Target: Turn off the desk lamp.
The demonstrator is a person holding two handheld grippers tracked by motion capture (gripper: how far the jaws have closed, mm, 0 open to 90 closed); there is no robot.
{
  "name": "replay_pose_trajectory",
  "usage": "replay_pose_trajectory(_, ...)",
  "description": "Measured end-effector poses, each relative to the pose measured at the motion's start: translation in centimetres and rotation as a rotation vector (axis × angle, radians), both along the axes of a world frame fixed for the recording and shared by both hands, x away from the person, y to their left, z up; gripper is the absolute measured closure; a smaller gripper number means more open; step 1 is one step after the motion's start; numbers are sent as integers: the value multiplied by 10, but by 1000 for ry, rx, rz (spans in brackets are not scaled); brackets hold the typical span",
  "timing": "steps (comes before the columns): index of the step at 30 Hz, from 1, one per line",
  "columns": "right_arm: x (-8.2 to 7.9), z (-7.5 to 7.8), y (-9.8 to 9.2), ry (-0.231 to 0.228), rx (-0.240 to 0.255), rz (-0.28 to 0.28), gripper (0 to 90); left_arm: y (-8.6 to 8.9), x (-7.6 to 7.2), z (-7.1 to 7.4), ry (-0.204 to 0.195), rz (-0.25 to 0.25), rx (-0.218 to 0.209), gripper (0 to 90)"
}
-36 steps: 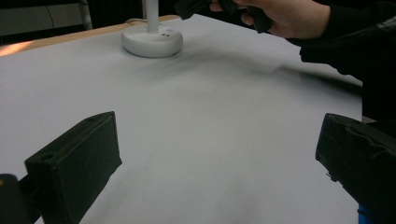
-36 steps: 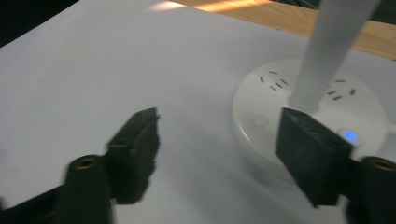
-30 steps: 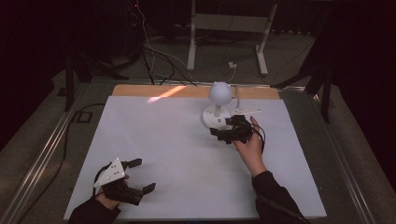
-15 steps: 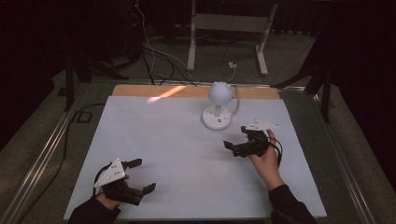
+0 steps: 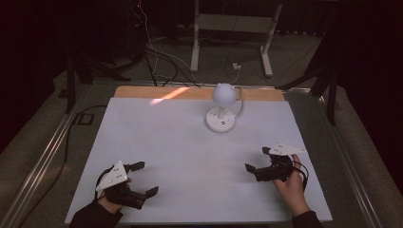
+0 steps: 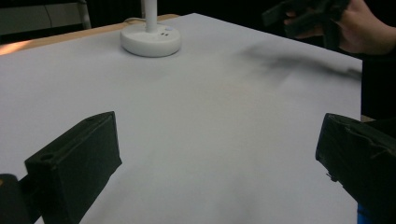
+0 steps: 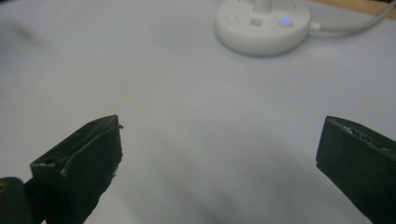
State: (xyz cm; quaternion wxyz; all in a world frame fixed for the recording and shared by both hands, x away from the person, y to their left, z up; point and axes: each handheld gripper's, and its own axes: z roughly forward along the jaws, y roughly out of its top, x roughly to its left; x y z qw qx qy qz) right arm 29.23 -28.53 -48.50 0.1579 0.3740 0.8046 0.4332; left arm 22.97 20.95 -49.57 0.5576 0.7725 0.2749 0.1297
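Now the lamp [image 5: 221, 110] stands at the far middle of the white tabletop [image 5: 190, 156], well apart from both grippers, whose jaws are spread and empty. Close up, its base shows a blue light. Since a second ago the right gripper [image 5: 255, 163] has left the lamp; the left gripper [image 5: 144, 179] stays near-left.
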Motion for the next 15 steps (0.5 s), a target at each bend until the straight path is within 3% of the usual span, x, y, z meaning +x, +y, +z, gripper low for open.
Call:
replay_pose_trajectory(8, -28, -13, -18, 4, -18, -11, 0, 0, -1, 1, -1, 1, -7, 5)
replay_pose_trajectory(15, -30, -21, -25, 38, -16, -19, 0, 0, -1, 1, -2, 0, -6, 5)
